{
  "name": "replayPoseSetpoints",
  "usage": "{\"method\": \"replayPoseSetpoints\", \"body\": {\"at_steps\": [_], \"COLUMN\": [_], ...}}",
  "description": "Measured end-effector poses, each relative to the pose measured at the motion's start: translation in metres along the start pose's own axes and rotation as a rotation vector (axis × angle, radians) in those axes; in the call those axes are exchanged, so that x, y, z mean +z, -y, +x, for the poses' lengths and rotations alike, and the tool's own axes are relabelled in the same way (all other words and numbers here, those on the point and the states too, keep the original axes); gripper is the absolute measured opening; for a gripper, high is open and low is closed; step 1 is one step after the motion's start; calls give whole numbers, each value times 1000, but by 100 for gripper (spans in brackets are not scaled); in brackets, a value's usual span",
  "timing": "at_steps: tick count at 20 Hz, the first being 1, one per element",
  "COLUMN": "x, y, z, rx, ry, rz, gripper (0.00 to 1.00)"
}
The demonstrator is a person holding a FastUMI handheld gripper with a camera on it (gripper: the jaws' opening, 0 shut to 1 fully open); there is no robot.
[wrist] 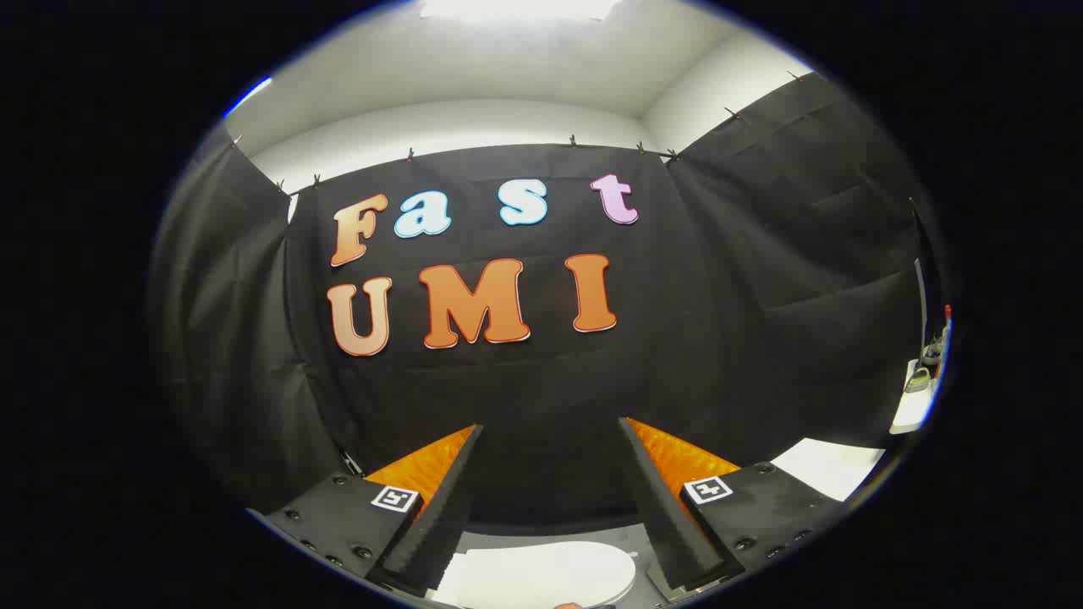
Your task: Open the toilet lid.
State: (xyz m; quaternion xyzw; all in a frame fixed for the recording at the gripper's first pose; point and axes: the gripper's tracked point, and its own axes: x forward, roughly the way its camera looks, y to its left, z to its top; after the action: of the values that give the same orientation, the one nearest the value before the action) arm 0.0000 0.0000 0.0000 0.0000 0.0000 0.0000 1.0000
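A white toilet lid (541,573) lies low down between my two fingers, near their bases, and looks closed and flat. My gripper (550,427) is open, its fingers spread wide and pointing up at the black booth wall, well above the lid. Nothing sits between the fingertips (474,436). The lid's near part is hidden below the fingers.
Black cloth walls (761,279) close in ahead and on both sides. A grey floor strip (541,533) runs behind the lid. To the right, a white surface (833,465) shows under the cloth, with small items on a white ledge (918,397) farther right.
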Motion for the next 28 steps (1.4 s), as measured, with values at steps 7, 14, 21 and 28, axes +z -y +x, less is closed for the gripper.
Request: {"method": "replayPoseSetpoints", "body": {"at_steps": [7, 14, 21, 28], "x": [-3, -1, -7, -45], "y": [11, 16, 17, 25], "z": [0, -1, -1, 3], "rx": [-17, -35, -38, -43], "ry": [-6, 9, 17, -10], "rz": [-8, -16, -16, -15], "gripper": [98, 98, 98, 98]}}
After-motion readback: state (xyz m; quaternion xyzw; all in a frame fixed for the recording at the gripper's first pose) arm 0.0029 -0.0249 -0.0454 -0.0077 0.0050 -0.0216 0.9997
